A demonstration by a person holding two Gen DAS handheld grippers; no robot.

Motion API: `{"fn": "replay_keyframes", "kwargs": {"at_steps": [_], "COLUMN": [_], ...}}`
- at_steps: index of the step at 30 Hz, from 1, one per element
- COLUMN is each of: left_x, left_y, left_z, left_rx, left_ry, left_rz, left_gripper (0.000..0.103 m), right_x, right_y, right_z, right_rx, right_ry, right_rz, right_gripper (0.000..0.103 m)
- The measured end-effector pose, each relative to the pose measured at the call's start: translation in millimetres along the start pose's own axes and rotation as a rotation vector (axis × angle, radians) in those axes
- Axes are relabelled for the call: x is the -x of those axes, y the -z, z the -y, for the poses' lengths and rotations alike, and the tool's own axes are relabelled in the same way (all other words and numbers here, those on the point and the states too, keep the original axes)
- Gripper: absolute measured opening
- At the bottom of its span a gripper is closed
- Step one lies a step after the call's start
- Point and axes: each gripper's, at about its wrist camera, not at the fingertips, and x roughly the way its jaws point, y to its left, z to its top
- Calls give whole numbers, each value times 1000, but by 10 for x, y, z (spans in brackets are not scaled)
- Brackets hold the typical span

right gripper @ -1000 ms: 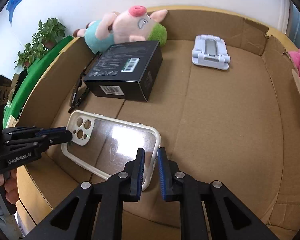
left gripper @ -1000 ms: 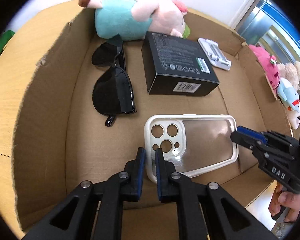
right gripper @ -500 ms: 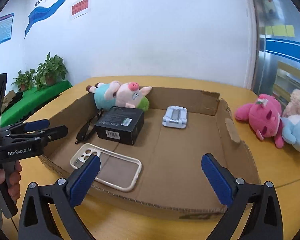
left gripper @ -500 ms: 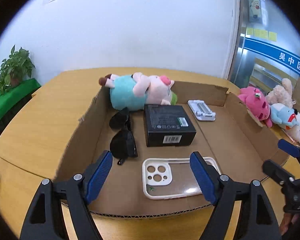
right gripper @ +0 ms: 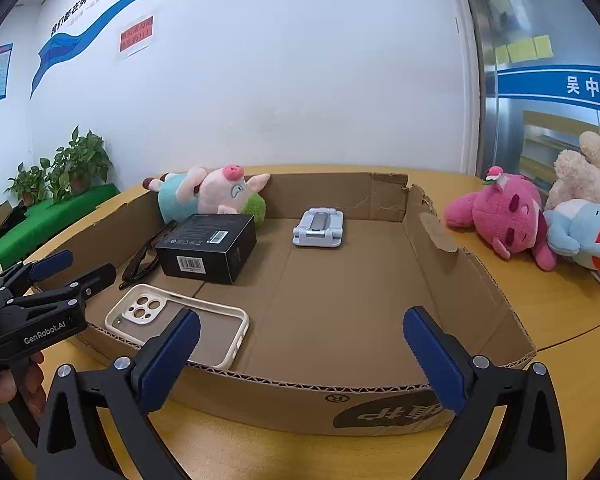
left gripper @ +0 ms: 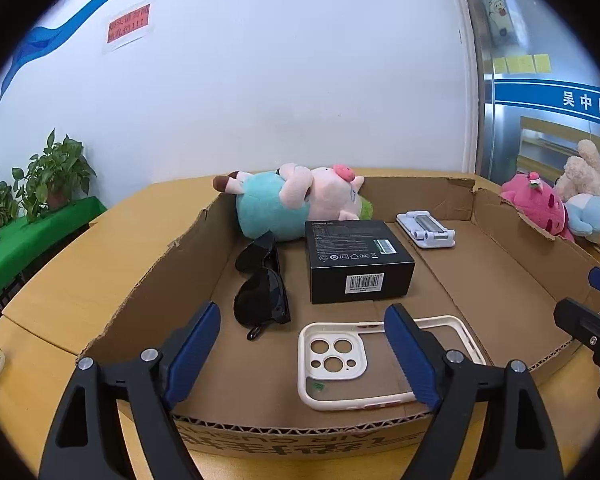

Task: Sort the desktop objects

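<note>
left gripper [left gripper: 302,344]: we see it held at the near edge of the cardboard box [left gripper: 148,280], pointing slightly down into it; jaws have just been opening and stand wide, nothing between the pads. In the right wrist view it shows at far left [right gripper: 84,266], gripped from below by a hand [right gripper: 4,396].
right gripper [right gripper: 300,354]: we see it at the box's near wall, tilted slightly down, jaws spread as wide as they go after just opening, holding nothing. Its tips poke in at the right edge of the left wrist view [left gripper: 592,300].
phone case [left gripper: 380,360]: cream rim, clear back, lying flat on the box floor by the near wall, camera cutout toward the left; free of both grippers.
black box [left gripper: 356,266]: on the floor behind the case, barcode facing us.
sunglasses [left gripper: 262,284]: folded, just left of the black box.
pig plush [left gripper: 296,204]: lying along the far left corner, touching the black box's far edge.
phone stand [left gripper: 426,230]: white, near the far wall, apart from the rest.
table [right gripper: 560,308]: we see three plush toys [right gripper: 540,220] outside the box on its right side.
</note>
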Motion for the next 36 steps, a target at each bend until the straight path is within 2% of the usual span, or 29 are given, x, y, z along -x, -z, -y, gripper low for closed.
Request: {"fn": "replay_keyframes", "kwargs": {"at_steps": [9, 36], "left_x": [-35, -64], "left_y": [-7, -18], "left_z": [14, 3], "left_rx": [-4, -2], "left_ry": [4, 4], "left_rz": [-15, -20], "left_gripper": [98, 100], "right_x": [22, 32], "right_y": [29, 32], "right_z": [0, 0], "right_rx": [0, 0], "right_ry": [9, 9], "right_rz": [17, 17], "right_gripper": [103, 103]}}
